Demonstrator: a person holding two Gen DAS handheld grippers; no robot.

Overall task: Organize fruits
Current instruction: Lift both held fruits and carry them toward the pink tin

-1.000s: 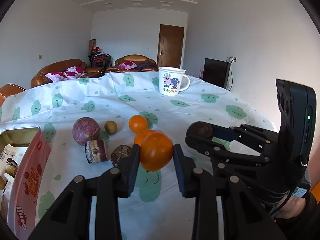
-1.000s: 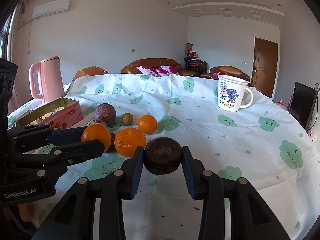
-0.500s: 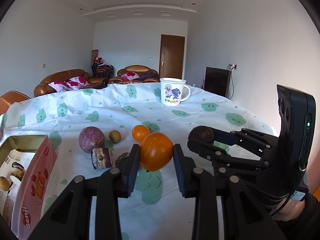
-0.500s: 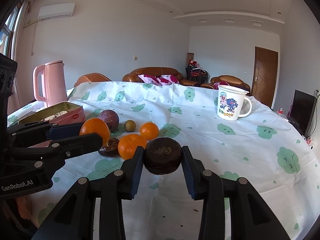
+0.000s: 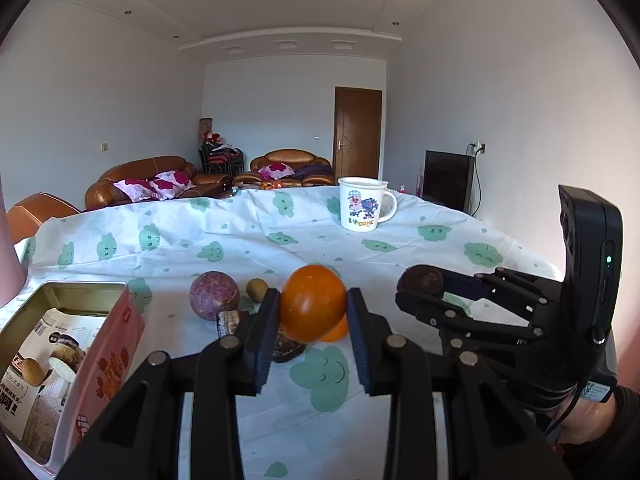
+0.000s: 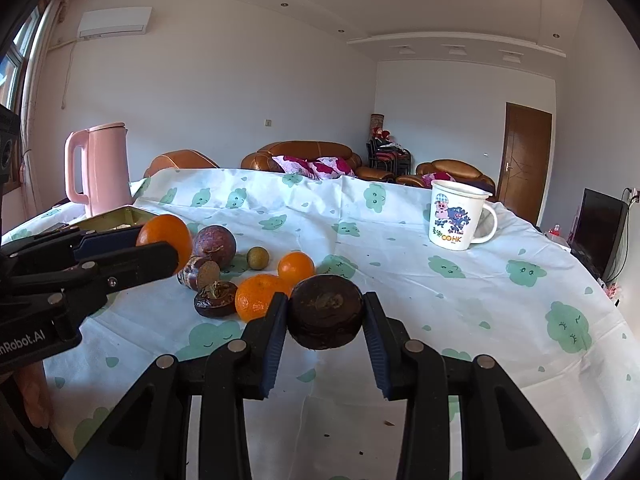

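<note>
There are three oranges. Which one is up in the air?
The orange clamped in the left gripper is off the table. The other two oranges sit on the tablecloth beside each other.

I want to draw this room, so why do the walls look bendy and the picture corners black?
Both wrist views use fisheye lenses: walls and ceiling curve, and the round image leaves dark corners. In the left view the orange looks sharp; in the right view daylight from the window side lights the pink kettle.
</note>
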